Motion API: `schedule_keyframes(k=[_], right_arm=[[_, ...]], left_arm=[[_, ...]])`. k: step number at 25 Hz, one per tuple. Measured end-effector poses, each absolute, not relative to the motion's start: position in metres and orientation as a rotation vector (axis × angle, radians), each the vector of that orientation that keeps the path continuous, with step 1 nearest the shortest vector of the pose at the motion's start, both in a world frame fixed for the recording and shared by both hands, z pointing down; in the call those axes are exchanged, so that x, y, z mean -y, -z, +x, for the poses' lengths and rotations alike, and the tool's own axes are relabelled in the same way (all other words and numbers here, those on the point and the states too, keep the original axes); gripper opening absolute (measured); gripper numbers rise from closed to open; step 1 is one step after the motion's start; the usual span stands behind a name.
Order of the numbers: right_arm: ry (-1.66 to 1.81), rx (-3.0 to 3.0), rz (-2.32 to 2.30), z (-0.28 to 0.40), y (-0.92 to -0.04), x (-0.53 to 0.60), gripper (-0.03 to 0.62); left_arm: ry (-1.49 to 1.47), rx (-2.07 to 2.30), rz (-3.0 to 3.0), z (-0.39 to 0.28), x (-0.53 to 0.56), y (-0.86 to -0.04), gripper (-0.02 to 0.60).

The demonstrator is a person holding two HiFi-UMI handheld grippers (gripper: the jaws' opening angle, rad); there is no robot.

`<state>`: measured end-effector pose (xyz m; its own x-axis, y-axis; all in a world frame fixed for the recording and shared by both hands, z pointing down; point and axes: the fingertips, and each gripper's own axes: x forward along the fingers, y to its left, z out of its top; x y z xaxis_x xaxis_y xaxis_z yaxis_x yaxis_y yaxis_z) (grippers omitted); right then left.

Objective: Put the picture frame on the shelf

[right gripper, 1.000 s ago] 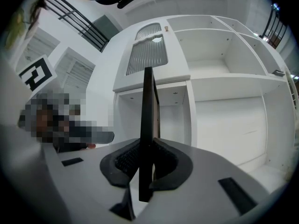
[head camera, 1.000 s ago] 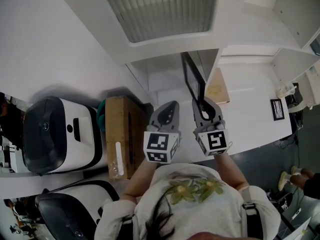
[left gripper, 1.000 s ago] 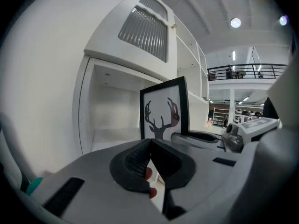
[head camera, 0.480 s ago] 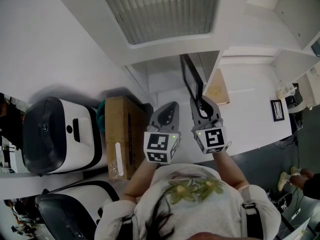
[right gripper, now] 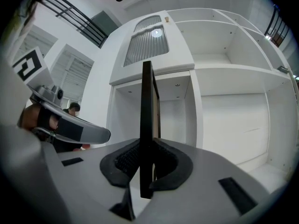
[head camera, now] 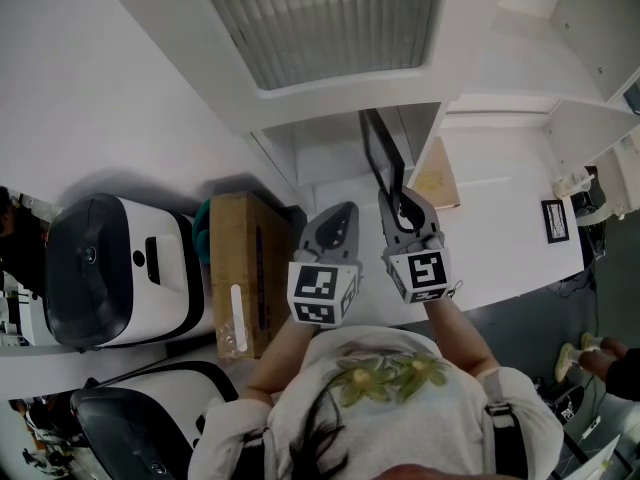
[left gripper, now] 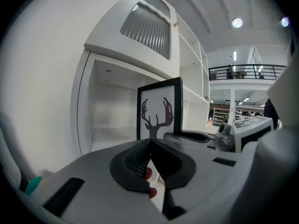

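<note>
The picture frame point(head camera: 383, 163) is picked up but not yet placed: the right gripper point(head camera: 403, 213) is clamped on its lower edge and holds it upright, edge-on, at the front edge of the shelf point(head camera: 322, 158), in the mouth of the open compartment under the slatted door point(head camera: 320, 18). The left gripper point(left gripper: 149, 144) waits just beside it, jaws together on nothing. What appears to remain is carrying the frame inward, standing it on the shelf board and letting go.
</note>
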<state>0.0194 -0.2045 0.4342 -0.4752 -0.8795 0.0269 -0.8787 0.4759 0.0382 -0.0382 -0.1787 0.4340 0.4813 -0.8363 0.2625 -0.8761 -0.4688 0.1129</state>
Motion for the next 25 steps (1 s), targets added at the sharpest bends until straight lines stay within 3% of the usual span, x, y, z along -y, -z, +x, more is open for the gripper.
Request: schedule_keyframes(k=[25], right_arm=[[-0.062,2.616,1.61,0.016,-0.45,0.223,0.069]], left_arm=[[-0.265,1.473,2.47,-0.047,0.189,-0.443,0.028]])
